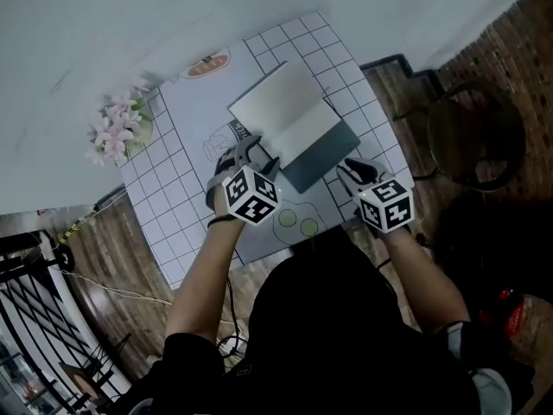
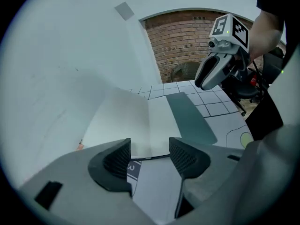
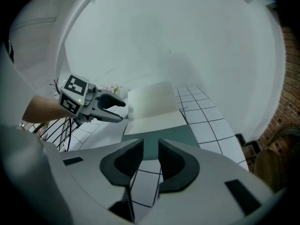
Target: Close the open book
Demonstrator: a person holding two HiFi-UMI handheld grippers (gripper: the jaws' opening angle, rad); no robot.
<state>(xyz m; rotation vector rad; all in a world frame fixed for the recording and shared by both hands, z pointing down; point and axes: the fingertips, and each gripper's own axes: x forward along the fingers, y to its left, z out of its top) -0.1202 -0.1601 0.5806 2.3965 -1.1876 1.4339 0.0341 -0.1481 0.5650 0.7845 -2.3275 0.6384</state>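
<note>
The open book [image 1: 289, 115] lies on the grid-patterned table [image 1: 354, 85], with white pages spread and its dark teal cover [image 1: 327, 156] flat at the near right. In the right gripper view one leaf [image 3: 151, 99] stands tilted up above the flat page. My left gripper [image 1: 256, 156] hovers at the book's near left corner, open, with the book's edge [image 2: 150, 146] just beyond its empty jaws. My right gripper [image 1: 351, 170] sits by the cover's near right edge; its pads stand slightly apart with nothing between them, and the cover [image 3: 161, 139] lies ahead.
Pink flowers [image 1: 115, 128] stand at the table's left edge. A round orange print [image 1: 207, 64] marks the far side. A printed mat with green circles [image 1: 295, 223] lies near me. A wicker chair [image 1: 475, 132] stands right of the table.
</note>
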